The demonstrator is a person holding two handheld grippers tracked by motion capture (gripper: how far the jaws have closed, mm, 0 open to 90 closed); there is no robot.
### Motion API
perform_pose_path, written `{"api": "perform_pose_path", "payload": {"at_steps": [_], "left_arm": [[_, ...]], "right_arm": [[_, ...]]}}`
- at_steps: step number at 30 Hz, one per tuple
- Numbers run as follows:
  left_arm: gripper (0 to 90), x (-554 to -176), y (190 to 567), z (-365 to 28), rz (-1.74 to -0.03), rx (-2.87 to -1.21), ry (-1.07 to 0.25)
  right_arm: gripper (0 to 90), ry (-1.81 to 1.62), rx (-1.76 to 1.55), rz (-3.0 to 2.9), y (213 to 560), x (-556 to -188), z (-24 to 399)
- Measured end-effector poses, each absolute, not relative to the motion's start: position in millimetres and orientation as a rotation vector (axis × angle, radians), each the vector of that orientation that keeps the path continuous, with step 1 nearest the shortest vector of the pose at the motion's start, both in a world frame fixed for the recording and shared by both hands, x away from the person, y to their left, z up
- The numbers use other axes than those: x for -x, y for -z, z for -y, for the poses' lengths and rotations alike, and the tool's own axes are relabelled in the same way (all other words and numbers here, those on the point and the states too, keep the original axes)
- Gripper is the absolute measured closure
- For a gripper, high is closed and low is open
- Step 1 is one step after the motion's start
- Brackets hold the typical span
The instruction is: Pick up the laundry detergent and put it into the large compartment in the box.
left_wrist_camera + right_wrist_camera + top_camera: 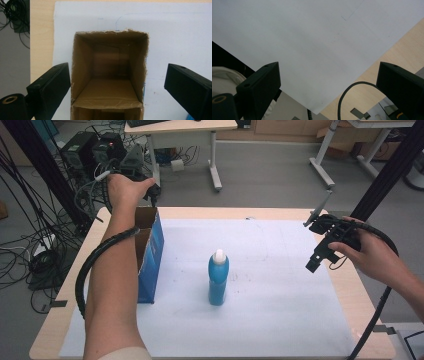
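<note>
Tabletop box [110, 82] directly beneath left gripper [117, 87]

I see the open-topped cardboard box [110, 75], blue outside, standing upright at the sheet's left edge, its inside bare; the blue bottle [218, 277] stands upright mid-sheet, near it.

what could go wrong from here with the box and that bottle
The left claw hangs open over the open cardboard box, with one jaw close to a torn wall; coming down, it might catch the rim and tip or drag the box. The blue bottle stands upright and narrow on the white sheet; a brush from the right claw or its cable could topple it.
</note>
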State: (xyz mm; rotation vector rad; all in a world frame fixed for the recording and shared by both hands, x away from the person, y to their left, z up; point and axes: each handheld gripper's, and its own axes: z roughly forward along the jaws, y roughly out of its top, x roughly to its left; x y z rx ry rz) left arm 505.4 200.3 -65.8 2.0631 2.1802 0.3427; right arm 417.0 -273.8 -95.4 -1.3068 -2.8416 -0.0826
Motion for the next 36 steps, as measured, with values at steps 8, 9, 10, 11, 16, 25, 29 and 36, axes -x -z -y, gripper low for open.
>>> {"api": "perform_pose_path", "payload": {"at_steps": [8,9,10,11,16,25,29,36], "left_arm": [[6.6,-507.3,64.4,-202.1,-2.179,-2.065,-0.328],[6.6,-507.7,63.9,-202.3,-2.180,-2.065,-0.326],[6.4,-507.7,63.9,-202.3,-2.180,-2.065,-0.326],[6.3,-508.0,63.3,-202.2,-2.181,-2.067,-0.327],[5.1,-509.6,61.7,-203.5,-2.189,-2.061,-0.312],[4.9,-508.0,51.0,-200.1,-2.186,-2.059,-0.319],[4.8,-504.4,45.2,-198.2,-2.173,-2.053,-0.316],[4.7,-493.1,28.0,-184.4,-2.159,-2.066,-0.329]], "right_arm": [[5.2,0.084,1.303,2.844,94.3,-418.1,273.5],[5.2,0.082,1.305,2.843,94.3,-418.1,273.2],[5.2,0.082,1.305,2.843,94.3,-418.1,273.2],[5.2,0.083,1.303,2.843,94.2,-418.1,273.2],[5.2,0.080,1.300,2.848,93.5,-417.5,272.2],[5.2,0.081,1.294,2.858,91.2,-415.1,270.9],[5.2,0.085,1.292,2.863,90.0,-413.7,271.1],[5.2,0.085,1.293,2.865,89.0,-411.5,270.6]]}}
